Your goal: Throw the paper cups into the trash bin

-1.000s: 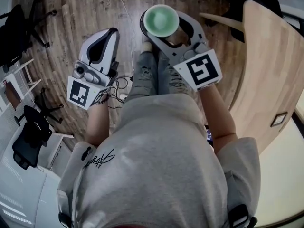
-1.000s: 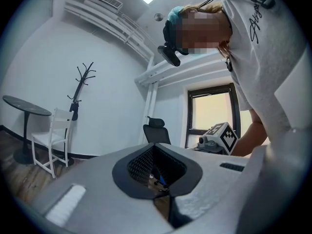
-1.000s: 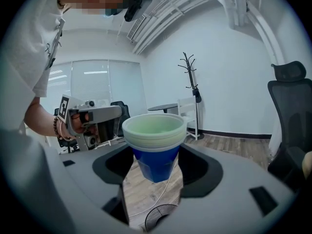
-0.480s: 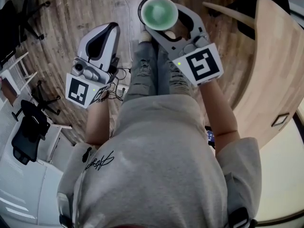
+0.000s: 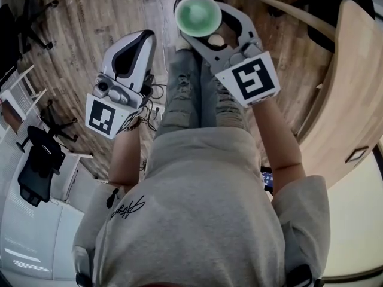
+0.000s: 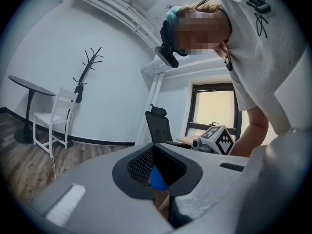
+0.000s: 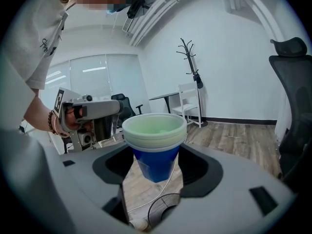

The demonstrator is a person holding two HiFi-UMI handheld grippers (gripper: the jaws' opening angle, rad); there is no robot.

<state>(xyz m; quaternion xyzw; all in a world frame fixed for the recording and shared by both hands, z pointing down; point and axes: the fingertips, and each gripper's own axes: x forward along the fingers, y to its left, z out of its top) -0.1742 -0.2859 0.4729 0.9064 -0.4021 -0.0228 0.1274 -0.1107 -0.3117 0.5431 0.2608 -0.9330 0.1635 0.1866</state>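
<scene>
From the head view, the right gripper is clamped round a nested stack of paper cups, pale green inside, held upright over the wooden plank floor just ahead of the person's jeans. Left of the cups, well apart from them, the left gripper has its jaws together with nothing in them. Each gripper carries a cube with black-and-white square markers. The grey T-shirt bears one black handwritten word on the left shoulder, too small to read surely. Right of the cups curves a pale round wooden table; far left of them stand black office chairs. In the left gripper view the left gripper shows its jaws met, and through the hollow between their dark pads only a blue sliver of the cups appears. Beyond lie white walls, a coat stand, a white chair, a dark round table, a black office chair and a window. In the right gripper view the right gripper grips the blue-sided cups, several rims stacked. Left of them hangs the left gripper; behind them are a coat stand, a white chair and glass partitions; under them a white cable crosses the planks.
</scene>
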